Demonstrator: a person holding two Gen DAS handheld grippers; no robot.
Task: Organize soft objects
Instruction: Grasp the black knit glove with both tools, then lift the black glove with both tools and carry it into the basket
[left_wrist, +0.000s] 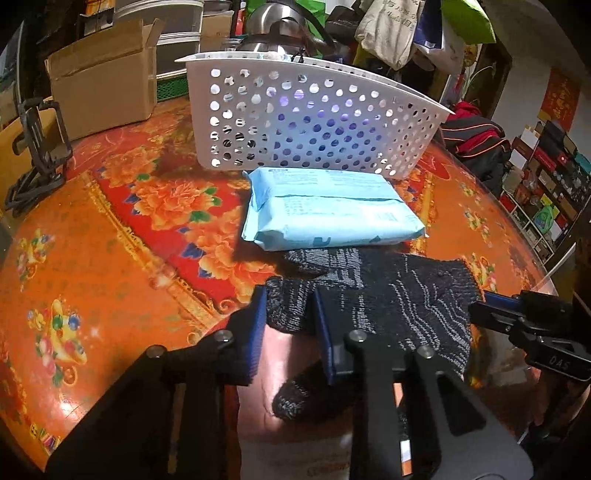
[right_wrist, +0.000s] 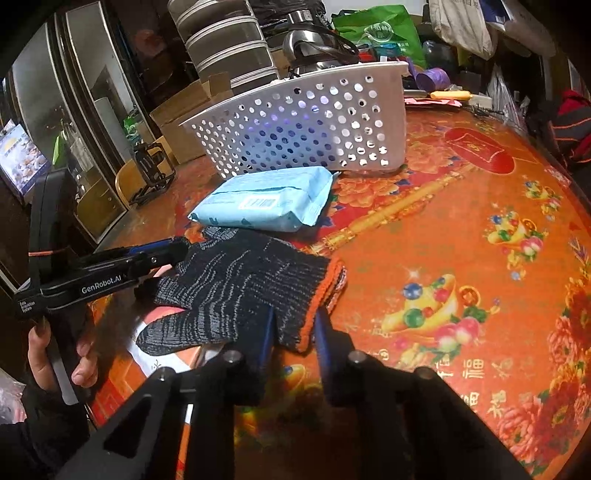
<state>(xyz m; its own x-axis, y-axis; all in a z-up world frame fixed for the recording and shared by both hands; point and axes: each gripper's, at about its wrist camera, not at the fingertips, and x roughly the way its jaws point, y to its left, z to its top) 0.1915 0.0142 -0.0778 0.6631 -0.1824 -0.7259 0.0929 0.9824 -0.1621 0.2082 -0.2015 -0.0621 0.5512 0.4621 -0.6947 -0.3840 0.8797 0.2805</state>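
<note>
A dark knitted glove with an orange cuff is held just above the red-orange patterned table, stretched between both grippers. My left gripper is shut on its finger end. My right gripper is shut on its cuff edge. The right gripper also shows at the right of the left wrist view, the left gripper at the left of the right wrist view. A light blue soft pack lies flat just beyond the glove. A white perforated basket stands behind the pack.
A cardboard box and a black stand sit at the far left of the table. A steel kettle stands behind the basket. Hanging bags and clutter fill the back; shelves stand at the right.
</note>
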